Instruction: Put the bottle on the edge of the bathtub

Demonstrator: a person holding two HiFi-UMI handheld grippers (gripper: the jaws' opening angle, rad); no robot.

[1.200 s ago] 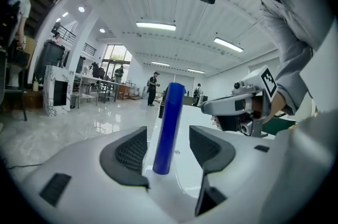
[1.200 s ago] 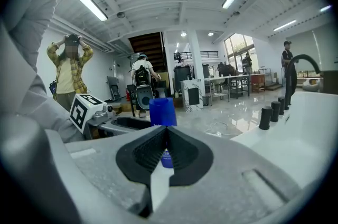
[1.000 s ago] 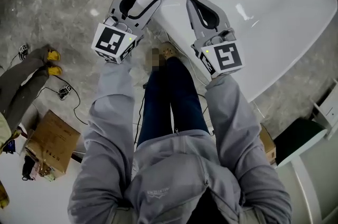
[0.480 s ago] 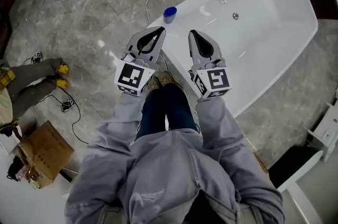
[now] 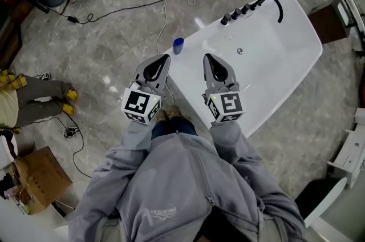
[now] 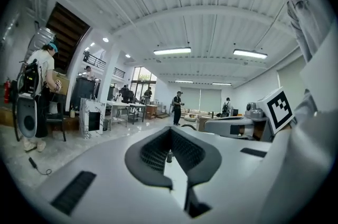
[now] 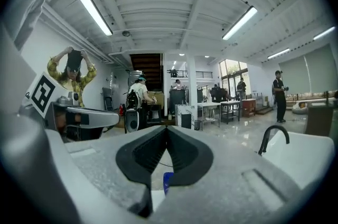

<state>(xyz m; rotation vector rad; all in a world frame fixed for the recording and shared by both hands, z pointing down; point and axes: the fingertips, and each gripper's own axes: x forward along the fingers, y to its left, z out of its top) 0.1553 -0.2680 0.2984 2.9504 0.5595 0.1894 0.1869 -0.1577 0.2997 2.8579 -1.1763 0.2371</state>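
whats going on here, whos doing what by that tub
A person stands by a white bathtub with a gripper in each hand. The blue-capped bottle stands on the tub's edge, touched by neither gripper. The left gripper and right gripper are both shut and empty, short of the bottle. The placing looks done.

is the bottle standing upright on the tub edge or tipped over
Upright: in the head view the bottle stands on the rim of the bathtub, its blue cap on top and facing the camera.
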